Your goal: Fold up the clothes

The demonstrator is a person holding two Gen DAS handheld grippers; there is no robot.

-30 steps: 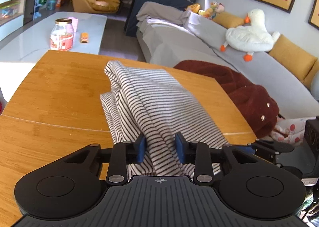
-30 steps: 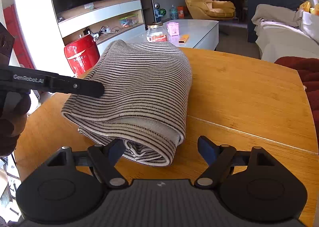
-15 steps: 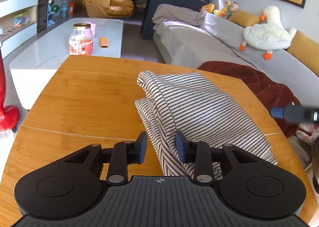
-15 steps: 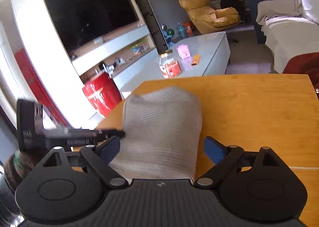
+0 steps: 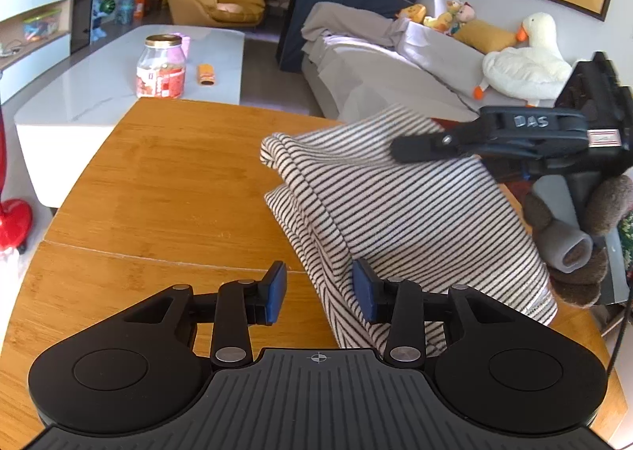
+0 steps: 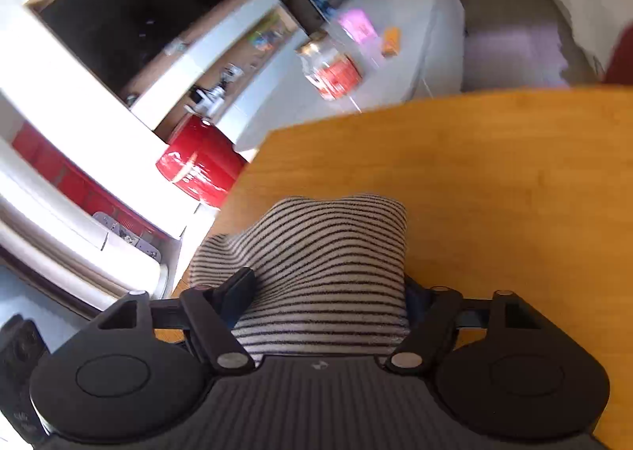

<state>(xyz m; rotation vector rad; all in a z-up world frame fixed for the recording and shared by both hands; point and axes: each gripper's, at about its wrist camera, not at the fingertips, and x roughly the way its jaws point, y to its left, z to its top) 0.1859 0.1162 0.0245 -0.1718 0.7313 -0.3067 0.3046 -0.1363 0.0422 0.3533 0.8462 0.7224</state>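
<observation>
A folded black-and-white striped garment (image 5: 395,204) is held above the wooden table (image 5: 166,188), tilted up at its right side. My left gripper (image 5: 319,293) is open; its blue pads stand apart at the garment's near left edge, with only the right pad against the cloth. My right gripper (image 6: 328,291) is shut on the thick folded bundle (image 6: 328,252), which fills the space between its fingers. It also shows in the left wrist view (image 5: 486,137), clamped on the garment's far right side and held by a gloved hand.
A dark red garment lies at the table's right edge, mostly hidden. A white coffee table (image 5: 103,86) with a jar (image 5: 161,66) stands beyond the table's far edge. A grey sofa (image 5: 395,70) with a plush duck is at the right. A red appliance (image 6: 198,165) sits left of the table.
My right gripper has closed on the striped bundle and lifted its right side, tilting sharply. My left gripper has opened wider and let the cloth go, sliding left of it.
</observation>
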